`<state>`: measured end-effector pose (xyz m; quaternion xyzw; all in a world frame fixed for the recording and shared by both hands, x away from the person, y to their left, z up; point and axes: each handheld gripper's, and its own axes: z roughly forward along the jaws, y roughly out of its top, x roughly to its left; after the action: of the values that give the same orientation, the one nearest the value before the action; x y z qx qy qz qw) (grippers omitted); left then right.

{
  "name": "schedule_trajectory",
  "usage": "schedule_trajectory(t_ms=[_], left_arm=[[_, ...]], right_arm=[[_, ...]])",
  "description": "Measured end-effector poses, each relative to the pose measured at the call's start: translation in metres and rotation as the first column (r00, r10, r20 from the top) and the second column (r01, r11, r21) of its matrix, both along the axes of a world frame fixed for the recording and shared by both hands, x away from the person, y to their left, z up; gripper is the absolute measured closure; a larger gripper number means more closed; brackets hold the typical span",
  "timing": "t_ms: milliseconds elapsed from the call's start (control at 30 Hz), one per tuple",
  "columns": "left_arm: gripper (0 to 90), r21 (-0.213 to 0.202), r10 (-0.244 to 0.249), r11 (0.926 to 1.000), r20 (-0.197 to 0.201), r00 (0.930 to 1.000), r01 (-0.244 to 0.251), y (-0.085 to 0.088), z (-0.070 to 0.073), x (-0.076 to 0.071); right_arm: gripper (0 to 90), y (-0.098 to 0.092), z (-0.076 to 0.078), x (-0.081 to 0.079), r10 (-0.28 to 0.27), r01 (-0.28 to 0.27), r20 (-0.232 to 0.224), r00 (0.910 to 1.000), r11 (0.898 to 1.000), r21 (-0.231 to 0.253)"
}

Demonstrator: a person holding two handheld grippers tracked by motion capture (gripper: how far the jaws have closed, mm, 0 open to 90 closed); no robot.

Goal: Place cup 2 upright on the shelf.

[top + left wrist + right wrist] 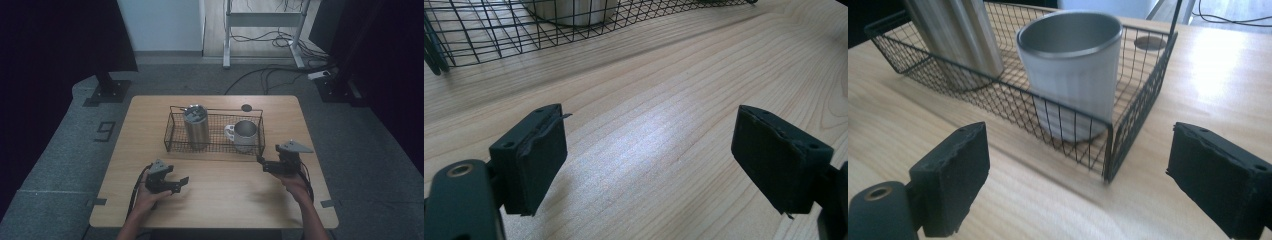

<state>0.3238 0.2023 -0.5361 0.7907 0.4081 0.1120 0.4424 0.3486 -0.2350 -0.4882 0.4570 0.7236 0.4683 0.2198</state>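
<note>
The right tongs [1075, 180] stand wide and empty, aimed at the mug [1070, 70] in the basket [1128, 125], probably to grasp it; the left tongs [649, 165], also wide, wait at 7 o'clock.

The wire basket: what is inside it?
The basket holds a steel tumbler at its left and a white mug at its right, both upright. The tumbler's inside is covered by its lid.

A pale wooden table [215, 200] carries a black wire basket [172, 135] set toward its far side, a small dark round disc [246, 107] lies flat just behind the basket's far right corner, and grey carpeted floor [60, 165] surrounds the table.
</note>
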Motion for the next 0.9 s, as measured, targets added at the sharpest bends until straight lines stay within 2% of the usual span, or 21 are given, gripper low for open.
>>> schedule_trajectory(t_ms=[533, 900], left_arm=[[14.9, 0.012, 0.0, 0.9999, -0.001, 1.0, 0.0, -0.001, -0.002, 0.0], [14.9, 0.016, -0.003, 0.9999, -0.003, 1.0, 0.003, -0.002, -0.003, 0.0]], right_arm=[[12.8, -0.006, -0.033, -0.032, -0.01, 0.01, -0.059, 0.9982, 1.0, -0.007], [13.2, -0.006, -0.05, -0.041, -0.009, 0.007, -0.098, 0.9951, 1.0, -0.018]])
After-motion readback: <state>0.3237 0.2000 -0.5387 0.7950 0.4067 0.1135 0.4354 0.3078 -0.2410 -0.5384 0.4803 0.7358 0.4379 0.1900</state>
